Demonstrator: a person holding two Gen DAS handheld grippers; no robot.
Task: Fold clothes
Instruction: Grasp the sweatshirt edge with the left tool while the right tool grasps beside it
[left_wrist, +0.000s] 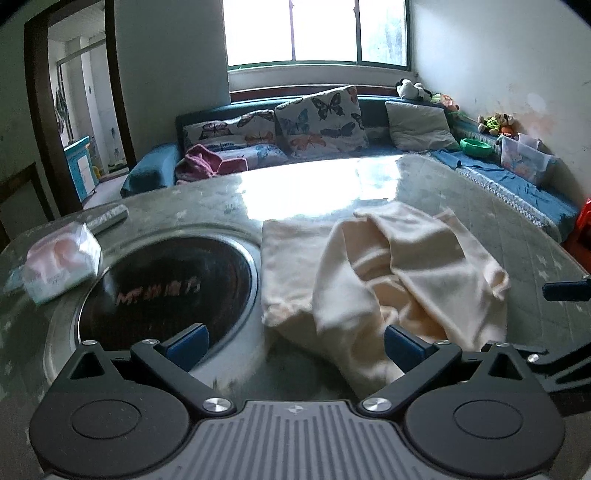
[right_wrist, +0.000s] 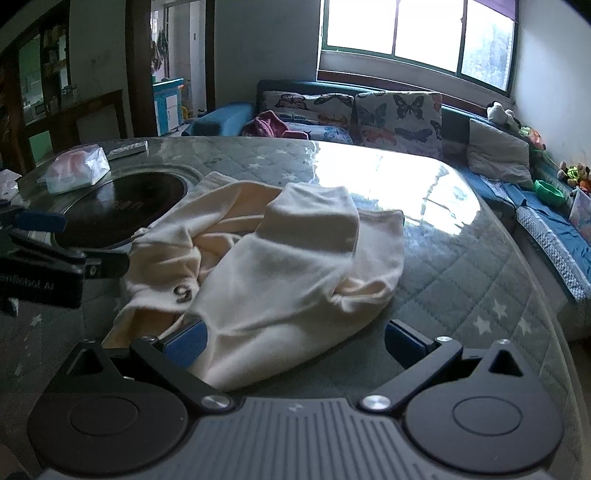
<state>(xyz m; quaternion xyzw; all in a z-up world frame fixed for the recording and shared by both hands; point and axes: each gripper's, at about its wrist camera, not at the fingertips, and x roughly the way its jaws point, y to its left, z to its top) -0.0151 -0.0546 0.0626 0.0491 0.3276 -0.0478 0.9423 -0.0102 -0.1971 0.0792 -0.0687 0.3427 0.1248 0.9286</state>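
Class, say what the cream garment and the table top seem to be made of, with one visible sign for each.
Cream garment: soft knit fabric, probably cotton or fleece; matte, with limp, rounded folds. Table top: quilted star-print cloth apparently under a clear glossy sheet, glass or plastic; it mirrors the window brightly.

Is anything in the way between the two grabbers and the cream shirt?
Nothing visible. The cream garment lies crumpled right ahead of the open right gripper and the open left gripper. The tissue pack sits off to the side.
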